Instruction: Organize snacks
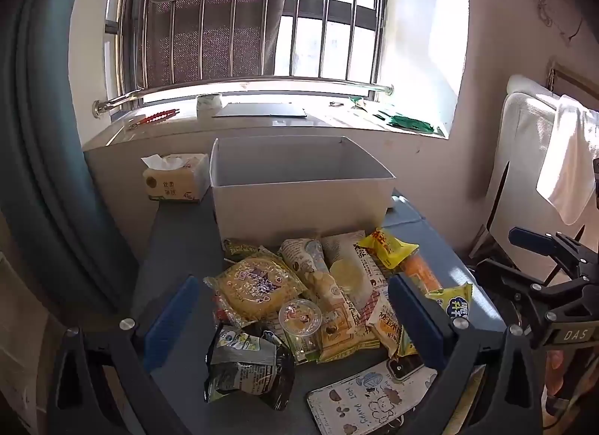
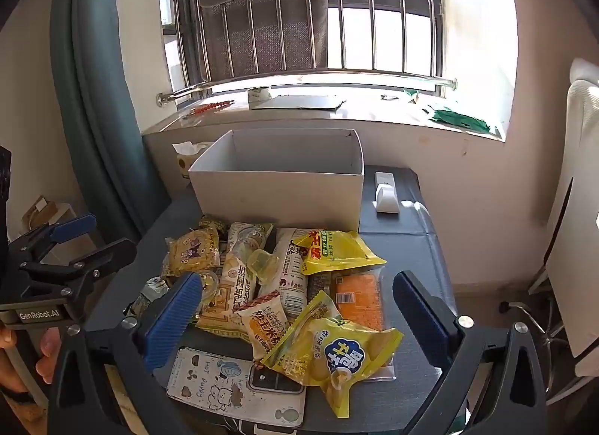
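A pile of snack packets (image 1: 329,285) lies on the dark table (image 1: 179,248) in front of an open white box (image 1: 299,188), whose inside shows nothing. In the right wrist view the pile (image 2: 284,285) and the box (image 2: 280,188) show too. My left gripper (image 1: 295,315) is open and empty, above the near side of the pile, over a black-grey packet (image 1: 247,367) and a clear jelly cup (image 1: 299,317). My right gripper (image 2: 299,315) is open and empty, above a yellow packet with blue lettering (image 2: 337,356) and an orange packet (image 2: 359,304).
A phone in a cartoon case (image 2: 232,386) lies at the table's near edge. A tissue pack (image 1: 176,176) stands left of the box, a white device (image 2: 385,195) right of it. A window sill (image 1: 262,113) lies behind, a curtain (image 1: 41,173) left, a chair (image 1: 531,173) right.
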